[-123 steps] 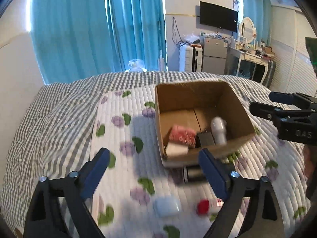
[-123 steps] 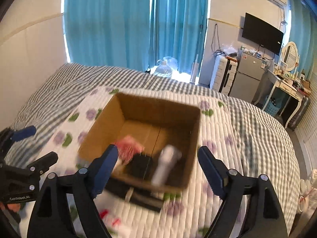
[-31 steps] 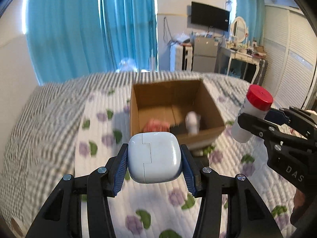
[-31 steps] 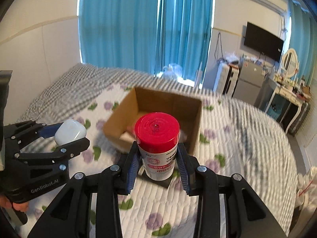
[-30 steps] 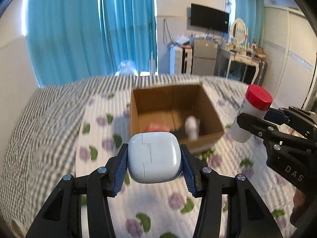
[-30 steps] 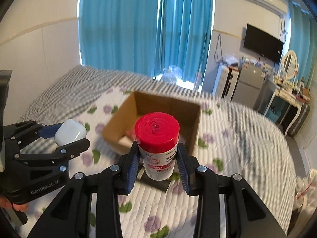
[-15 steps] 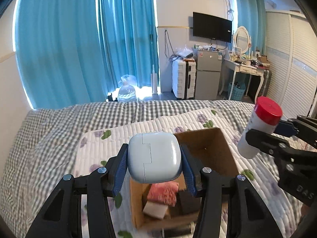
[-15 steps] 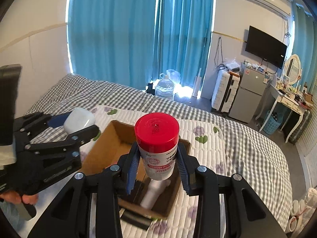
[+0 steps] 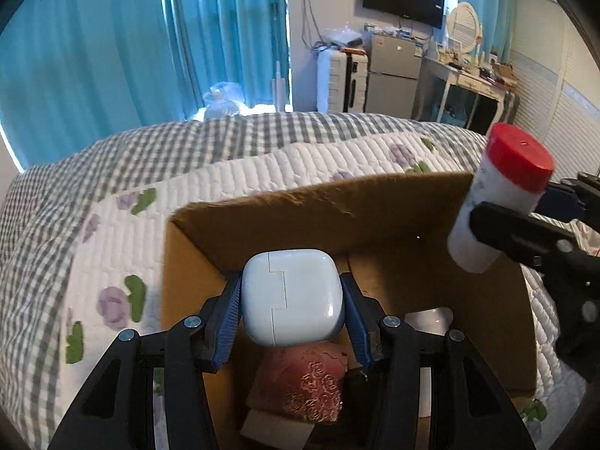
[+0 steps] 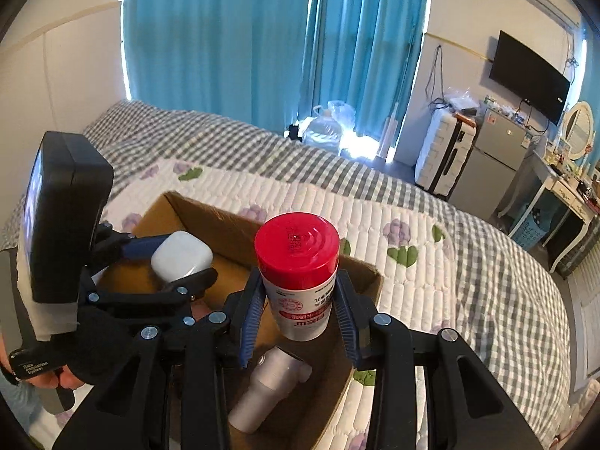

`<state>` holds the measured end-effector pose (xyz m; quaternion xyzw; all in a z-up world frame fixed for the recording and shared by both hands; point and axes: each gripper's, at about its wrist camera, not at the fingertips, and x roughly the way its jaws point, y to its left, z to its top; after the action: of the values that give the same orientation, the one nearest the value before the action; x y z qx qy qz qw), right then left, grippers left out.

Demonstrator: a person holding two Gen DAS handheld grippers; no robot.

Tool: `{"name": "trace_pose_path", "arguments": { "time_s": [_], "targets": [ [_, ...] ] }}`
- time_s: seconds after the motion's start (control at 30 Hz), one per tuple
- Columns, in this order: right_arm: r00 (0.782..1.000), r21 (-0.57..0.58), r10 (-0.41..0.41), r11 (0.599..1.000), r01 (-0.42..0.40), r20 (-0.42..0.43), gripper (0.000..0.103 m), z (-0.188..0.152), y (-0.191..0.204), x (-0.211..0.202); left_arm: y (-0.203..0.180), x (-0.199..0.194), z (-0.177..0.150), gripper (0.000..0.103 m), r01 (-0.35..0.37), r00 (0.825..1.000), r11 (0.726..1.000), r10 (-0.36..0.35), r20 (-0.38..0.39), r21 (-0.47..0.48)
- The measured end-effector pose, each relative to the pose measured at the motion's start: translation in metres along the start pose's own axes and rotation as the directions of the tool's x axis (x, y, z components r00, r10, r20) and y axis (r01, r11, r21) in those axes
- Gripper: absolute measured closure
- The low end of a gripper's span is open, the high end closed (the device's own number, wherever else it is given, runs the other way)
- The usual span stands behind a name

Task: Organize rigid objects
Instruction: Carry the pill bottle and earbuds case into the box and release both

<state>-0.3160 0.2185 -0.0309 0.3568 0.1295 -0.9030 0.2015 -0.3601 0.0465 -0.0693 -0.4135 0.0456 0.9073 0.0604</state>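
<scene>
On a quilted bed (image 10: 412, 225) by blue curtains (image 10: 262, 37) — left claw (image 9: 292, 300) gripping earbud case (image 9: 292, 296), right claw (image 10: 300, 300) gripping red-capped bottle (image 10: 300, 281).

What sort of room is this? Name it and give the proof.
A bedroom, most likely. A bed with a checked cover fills the view, a dressing table with an oval mirror stands by the wall, and teal curtains cover the window.

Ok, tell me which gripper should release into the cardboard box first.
Probably left. The left gripper holds the white rounded case well inside the brown cardboard box; the right gripper holds the red-capped white bottle nearer the rim.
</scene>
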Motion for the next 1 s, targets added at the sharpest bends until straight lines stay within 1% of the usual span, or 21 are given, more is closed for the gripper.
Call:
{"name": "trace_pose_path", "arguments": {
  "time_s": [0.07, 0.13, 0.2, 0.27, 0.47, 0.57, 0.63, 0.73, 0.83, 0.87, 0.93, 0.97, 1.0],
  "targets": [
    [1.000, 0.002, 0.003, 1.000, -0.003, -0.012, 0.067, -0.004, -0.001, 0.003, -0.003, 0.002, -0.001, 0.049, 0.006, 1.000, 1.000, -0.006, -0.007, 0.022],
    [1.000, 0.011, -0.003, 1.000, 0.004, -0.018, 0.067, -0.008, -0.004, 0.004, -0.005, 0.000, -0.001, 0.037, -0.011, 1.000, 0.999, 0.011, 0.003, 0.035],
    [1.000, 0.018, -0.010, 1.000, 0.010, -0.022, 0.067, -0.009, -0.007, 0.002, -0.005, -0.008, 0.000, 0.036, -0.028, 0.999, 0.999, 0.027, 0.029, 0.037],
    [0.999, 0.021, -0.019, 1.000, 0.020, -0.027, 0.067, -0.009, -0.008, -0.002, -0.002, -0.017, 0.000, 0.036, -0.018, 0.999, 0.999, 0.017, 0.033, 0.030],
    [0.996, -0.018, -0.063, 0.998, 0.062, -0.061, 0.067, -0.006, 0.004, -0.006, 0.024, -0.054, -0.010, 0.036, -0.040, 0.996, 0.999, 0.041, 0.073, -0.012],
    [0.990, -0.065, -0.096, 0.994, 0.089, -0.102, 0.067, -0.007, 0.016, 0.011, 0.038, -0.070, -0.022, 0.036, -0.056, 0.994, 0.998, 0.057, 0.093, -0.017],
    [0.984, -0.092, -0.115, 0.990, 0.103, -0.138, 0.067, -0.008, 0.024, 0.026, 0.046, -0.077, -0.031, 0.034, -0.050, 0.993, 0.999, 0.051, 0.105, -0.020],
    [0.976, -0.116, -0.113, 0.989, 0.092, -0.185, 0.067, -0.011, 0.034, 0.048, 0.057, -0.073, -0.038, 0.034, -0.052, 0.994, 0.998, 0.055, 0.097, -0.028],
    [0.969, -0.108, -0.093, 0.992, 0.070, -0.227, 0.067, -0.014, 0.040, 0.069, 0.065, -0.068, -0.040, 0.034, -0.037, 0.994, 0.998, 0.042, 0.097, -0.047],
    [0.970, -0.092, -0.090, 0.993, 0.070, -0.227, 0.065, -0.015, 0.041, 0.074, 0.067, -0.066, -0.041, 0.033, -0.033, 0.995, 0.998, 0.037, 0.093, -0.052],
    [0.975, -0.061, -0.082, 0.996, 0.071, -0.205, 0.057, -0.012, 0.041, 0.075, 0.069, -0.065, -0.041, 0.025, -0.036, 0.995, 0.998, 0.041, 0.094, -0.051],
    [0.979, -0.046, -0.075, 0.997, 0.067, -0.189, 0.051, -0.010, 0.039, 0.071, 0.070, -0.067, -0.042, 0.023, -0.045, 0.994, 0.998, 0.050, 0.101, -0.052],
    [0.985, -0.025, -0.057, 0.998, 0.053, -0.161, 0.048, -0.008, 0.038, 0.064, 0.071, -0.070, -0.043, 0.022, -0.055, 0.992, 0.997, 0.061, 0.110, -0.054]
  ]
}}
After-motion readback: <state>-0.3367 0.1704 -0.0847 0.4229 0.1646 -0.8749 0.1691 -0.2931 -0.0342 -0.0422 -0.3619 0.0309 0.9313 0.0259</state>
